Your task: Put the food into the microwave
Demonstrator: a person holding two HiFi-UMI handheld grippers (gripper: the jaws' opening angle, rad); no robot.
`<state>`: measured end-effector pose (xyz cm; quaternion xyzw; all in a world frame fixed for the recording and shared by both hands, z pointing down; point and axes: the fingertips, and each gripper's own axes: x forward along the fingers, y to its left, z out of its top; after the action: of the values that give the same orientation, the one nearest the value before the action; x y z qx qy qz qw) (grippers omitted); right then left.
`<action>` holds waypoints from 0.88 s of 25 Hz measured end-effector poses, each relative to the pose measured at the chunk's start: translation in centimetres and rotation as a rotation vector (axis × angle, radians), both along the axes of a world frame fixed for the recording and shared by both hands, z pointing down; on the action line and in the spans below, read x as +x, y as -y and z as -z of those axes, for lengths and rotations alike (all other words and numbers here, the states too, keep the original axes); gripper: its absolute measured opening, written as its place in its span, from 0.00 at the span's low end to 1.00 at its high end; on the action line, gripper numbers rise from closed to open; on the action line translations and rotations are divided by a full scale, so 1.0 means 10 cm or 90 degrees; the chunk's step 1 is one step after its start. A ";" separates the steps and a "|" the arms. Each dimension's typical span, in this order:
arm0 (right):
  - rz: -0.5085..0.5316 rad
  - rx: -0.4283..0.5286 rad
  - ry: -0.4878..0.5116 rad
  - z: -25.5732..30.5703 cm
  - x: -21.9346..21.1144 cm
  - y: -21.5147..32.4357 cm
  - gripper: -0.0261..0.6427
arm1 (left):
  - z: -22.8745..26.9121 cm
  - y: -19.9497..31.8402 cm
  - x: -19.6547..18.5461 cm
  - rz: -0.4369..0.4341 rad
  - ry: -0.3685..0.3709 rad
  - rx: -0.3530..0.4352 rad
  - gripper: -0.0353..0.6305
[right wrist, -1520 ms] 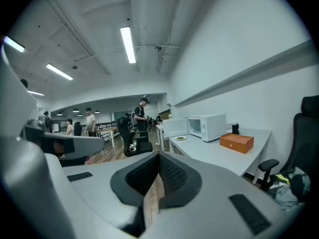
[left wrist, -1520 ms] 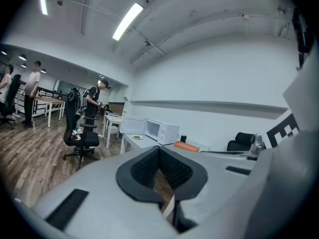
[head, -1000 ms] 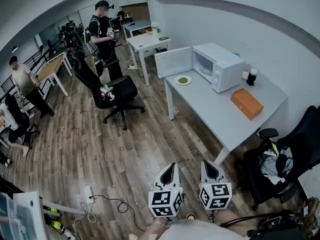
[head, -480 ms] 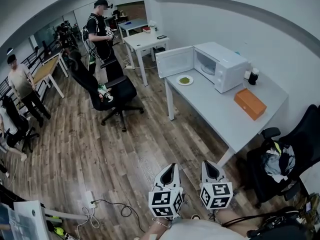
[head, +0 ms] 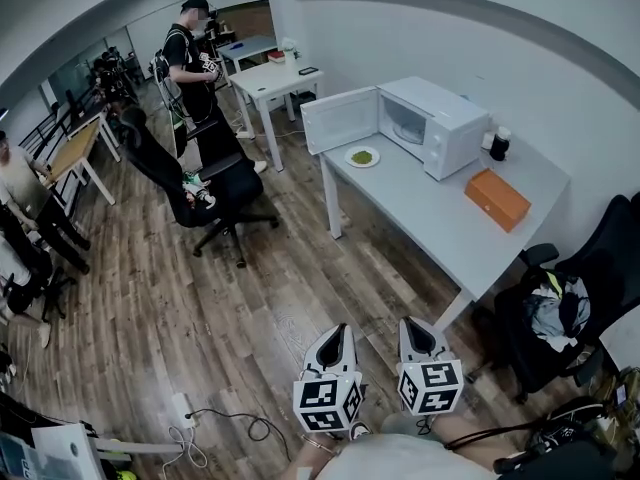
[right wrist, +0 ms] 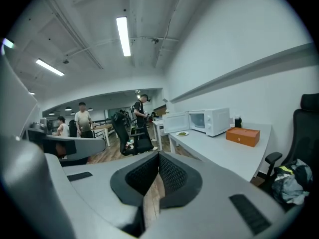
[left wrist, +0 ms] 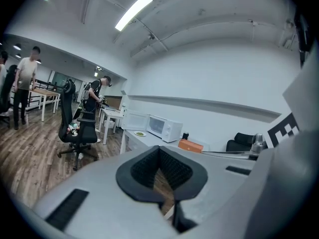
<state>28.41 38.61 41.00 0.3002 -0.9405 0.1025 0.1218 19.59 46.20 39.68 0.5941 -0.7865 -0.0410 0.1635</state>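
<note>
Left hand-held gripper and right hand-held gripper pressed together (empty), plate of food at 12 o'clock on tabletop beside open microwave, orange box at 1 o'clock.

Looks like we're in an open-plan office: white desks, black swivel chairs, wood-look floor, plus a microwave on a grey table.

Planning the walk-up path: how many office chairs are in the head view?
2 clear: a black chair on the open floor left of the desk, and a second chair piled with clothes beside the desk's near end. More may be hidden among the far-left desks.
</note>
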 end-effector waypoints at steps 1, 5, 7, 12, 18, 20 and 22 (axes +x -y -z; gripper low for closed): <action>-0.001 -0.001 -0.002 0.00 -0.02 0.01 0.06 | 0.00 0.01 -0.02 -0.001 -0.004 0.000 0.06; -0.008 -0.002 -0.005 -0.01 -0.08 0.03 0.06 | -0.02 0.02 -0.13 0.001 -0.016 -0.001 0.06; -0.011 -0.001 -0.004 -0.01 -0.10 0.04 0.06 | -0.04 0.03 -0.16 0.004 -0.017 -0.003 0.06; -0.018 -0.003 0.004 -0.03 -0.14 0.14 0.06 | -0.10 0.12 -0.19 -0.001 -0.020 -0.009 0.06; -0.008 -0.003 0.005 -0.10 -0.33 0.30 0.06 | -0.11 0.29 -0.35 0.003 -0.015 -0.002 0.06; -0.005 -0.002 0.005 -0.11 -0.41 0.37 0.06 | -0.10 0.36 -0.42 0.006 -0.013 0.001 0.06; -0.002 -0.001 0.007 -0.10 -0.48 0.45 0.06 | -0.09 0.45 -0.50 0.008 -0.009 0.003 0.06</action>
<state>23.57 34.08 41.97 0.3007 -0.9407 0.1051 0.1169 14.62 41.71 40.56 0.5890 -0.7890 -0.0480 0.1678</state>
